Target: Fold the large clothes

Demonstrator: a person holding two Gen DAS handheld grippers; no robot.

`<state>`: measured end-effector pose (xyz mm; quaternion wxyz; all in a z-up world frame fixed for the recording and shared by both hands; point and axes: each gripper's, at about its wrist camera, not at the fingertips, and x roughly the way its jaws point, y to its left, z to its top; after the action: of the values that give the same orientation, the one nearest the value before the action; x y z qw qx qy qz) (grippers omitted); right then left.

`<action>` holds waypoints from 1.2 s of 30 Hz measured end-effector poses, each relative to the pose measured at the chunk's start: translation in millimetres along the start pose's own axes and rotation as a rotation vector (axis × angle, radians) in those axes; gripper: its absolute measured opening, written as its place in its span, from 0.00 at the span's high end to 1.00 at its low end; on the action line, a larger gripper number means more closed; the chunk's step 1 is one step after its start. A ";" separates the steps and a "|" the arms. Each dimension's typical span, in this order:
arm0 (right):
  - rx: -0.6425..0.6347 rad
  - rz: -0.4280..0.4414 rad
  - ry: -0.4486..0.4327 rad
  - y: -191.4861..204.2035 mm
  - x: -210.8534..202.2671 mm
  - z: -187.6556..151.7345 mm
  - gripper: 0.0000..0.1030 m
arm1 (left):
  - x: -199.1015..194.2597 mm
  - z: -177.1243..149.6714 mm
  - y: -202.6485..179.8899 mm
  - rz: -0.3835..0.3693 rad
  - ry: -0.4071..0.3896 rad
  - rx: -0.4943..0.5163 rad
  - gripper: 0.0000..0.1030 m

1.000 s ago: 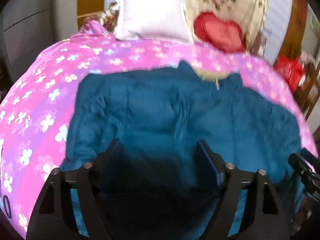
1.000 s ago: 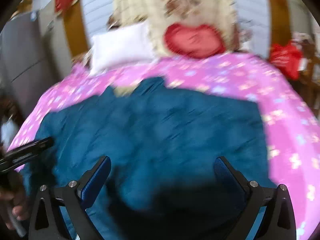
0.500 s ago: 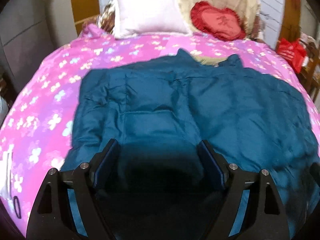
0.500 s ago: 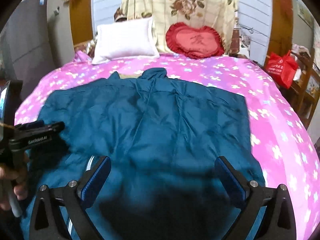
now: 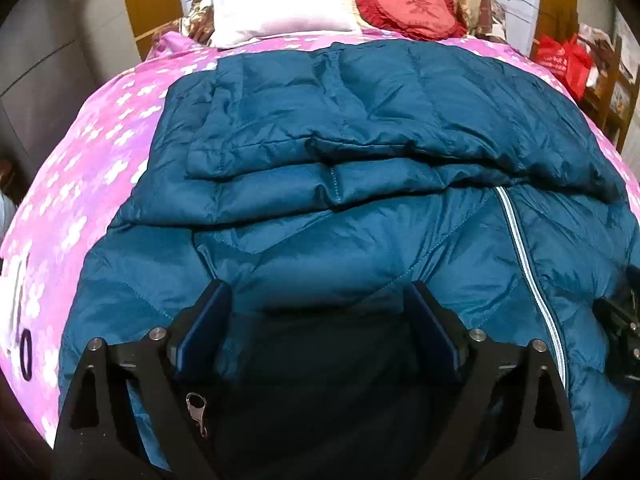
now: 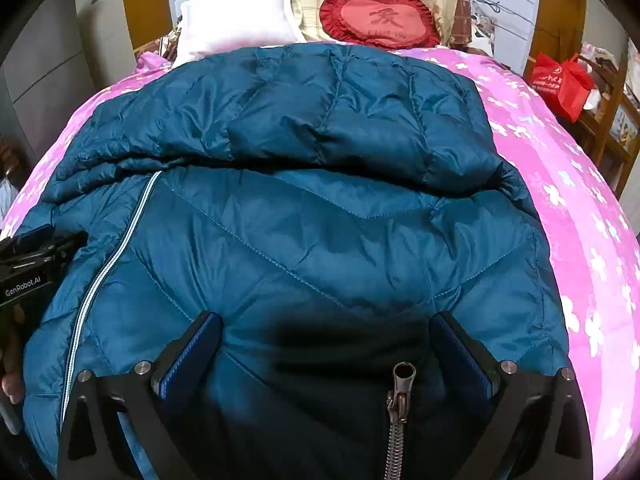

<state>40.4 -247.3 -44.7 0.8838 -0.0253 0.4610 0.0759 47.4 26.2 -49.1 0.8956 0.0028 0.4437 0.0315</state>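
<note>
With the teal jacket (image 5: 320,208) spread on the bed (image 5: 92,184) below the red heart cushion (image 5: 412,10), our left claw (image 5: 316,320) and right claw (image 6: 326,346) both gape open over its slippery hem, so a shallow pinch could slide off.

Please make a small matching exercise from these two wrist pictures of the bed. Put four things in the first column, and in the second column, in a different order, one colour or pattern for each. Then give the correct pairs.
Things:
1. puffy jacket
2. heart-shaped cushion
3. pillow
4. bedspread

Colours:
A. pink with white flowers
B. white
C. teal blue
D. red

Pairs: 1-C, 2-D, 3-B, 4-A
</note>
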 end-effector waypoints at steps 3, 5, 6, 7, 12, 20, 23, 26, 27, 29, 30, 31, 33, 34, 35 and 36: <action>0.000 -0.003 -0.002 0.7 -0.9 -1.4 0.00 | 0.0 -0.5 1.0 0.008 0.005 -0.016 0.08; 0.002 -0.001 -0.006 -0.5 -1.1 -2.0 0.00 | 2.0 -0.7 1.3 0.016 0.007 -0.014 0.07; 0.005 0.002 -0.007 -1.0 -1.3 -2.2 0.00 | 3.9 -0.3 2.5 0.014 0.010 -0.017 0.07; 0.006 0.003 -0.007 -1.1 -1.8 -2.4 0.00 | 4.4 -0.4 3.6 0.008 0.012 -0.022 0.07; 0.002 -0.005 -0.012 1.4 0.4 -3.6 0.00 | 8.4 0.4 10.1 -0.005 0.025 -0.037 0.04; -0.006 0.000 -0.003 3.3 3.2 -2.8 0.00 | 12.2 3.2 9.1 -0.001 0.033 -0.045 0.01; -0.007 -0.001 -0.002 3.3 4.0 -1.8 0.00 | 13.1 3.4 9.3 -0.004 0.035 -0.047 0.01; -0.007 -0.001 -0.003 3.5 4.0 -2.0 0.00 | 13.2 3.6 8.9 -0.007 0.036 -0.050 0.01; -0.007 -0.001 -0.003 3.7 4.2 -1.8 0.00 | 13.3 3.6 8.9 -0.007 0.036 -0.050 0.01; -0.007 0.000 -0.002 3.6 3.9 -2.3 0.00 | 13.3 3.5 9.1 -0.008 0.036 -0.050 0.01; -0.006 0.000 -0.003 3.7 4.0 -2.3 0.00 | 13.3 3.1 9.8 -0.009 0.036 -0.051 0.01; -0.006 0.000 -0.002 3.7 4.1 -2.2 0.00 | 13.4 3.1 10.0 -0.010 0.036 -0.051 0.01; -0.006 -0.001 -0.003 3.6 3.7 -2.5 0.00 | 13.5 3.2 10.0 -0.010 0.036 -0.051 0.01; -0.006 0.000 -0.003 3.9 3.9 -2.3 0.00 | 13.5 3.2 10.0 -0.010 0.036 -0.051 0.01; -0.006 -0.001 -0.003 3.5 3.7 -2.5 0.00 | 13.6 3.2 10.1 -0.011 0.036 -0.051 0.01; -0.006 -0.001 -0.003 3.7 3.7 -2.5 0.00 | 13.5 3.2 10.0 -0.010 0.036 -0.051 0.01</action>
<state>39.9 -243.5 -49.1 0.8844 -0.0278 0.4594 0.0770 57.6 37.1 -57.6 0.8874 -0.0229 0.4589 0.0383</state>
